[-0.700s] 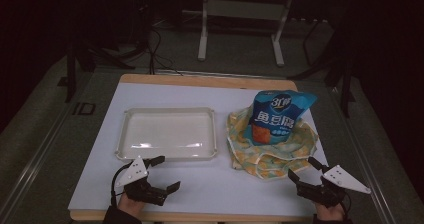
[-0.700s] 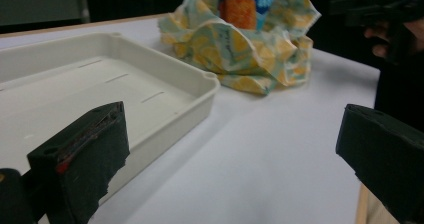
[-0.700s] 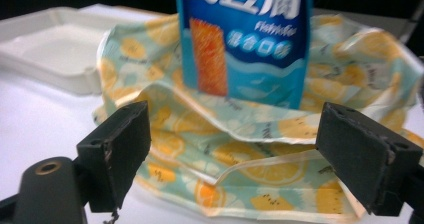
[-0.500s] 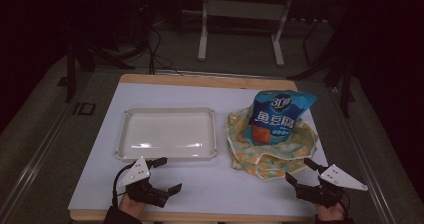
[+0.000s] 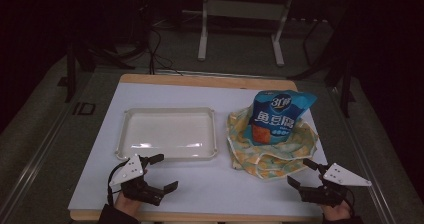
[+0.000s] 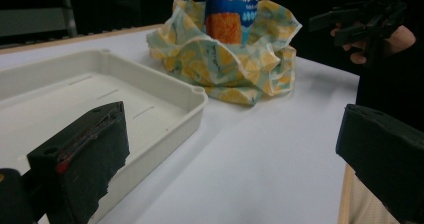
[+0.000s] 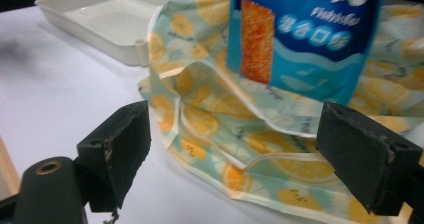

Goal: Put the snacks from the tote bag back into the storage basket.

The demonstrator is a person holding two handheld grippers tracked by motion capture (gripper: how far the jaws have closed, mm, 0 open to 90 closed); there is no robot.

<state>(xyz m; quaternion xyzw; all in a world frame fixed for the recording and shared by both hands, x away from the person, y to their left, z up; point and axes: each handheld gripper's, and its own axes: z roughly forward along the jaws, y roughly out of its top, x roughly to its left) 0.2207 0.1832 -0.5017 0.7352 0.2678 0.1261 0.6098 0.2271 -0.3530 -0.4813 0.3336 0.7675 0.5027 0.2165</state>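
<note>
Two grippers rest open and empty at the table's near edge. The blue snack bag (image 5: 277,116) stands upright inside the lemon-print bag (image 5: 272,149), at 11 o'clock from the right gripper (image 5: 303,173), the nearer one; the left gripper (image 5: 164,172) lies below the white tray (image 5: 170,133).

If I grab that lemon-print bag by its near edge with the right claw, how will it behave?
The lemon-print bag looks thin and crumpled, so it will probably fold and drag rather than lift as one piece. The blue snack packet stands upright in it and seems puffy and light; pulling the edge may well tip it. The right claw, jaws open, faces that edge.
</note>
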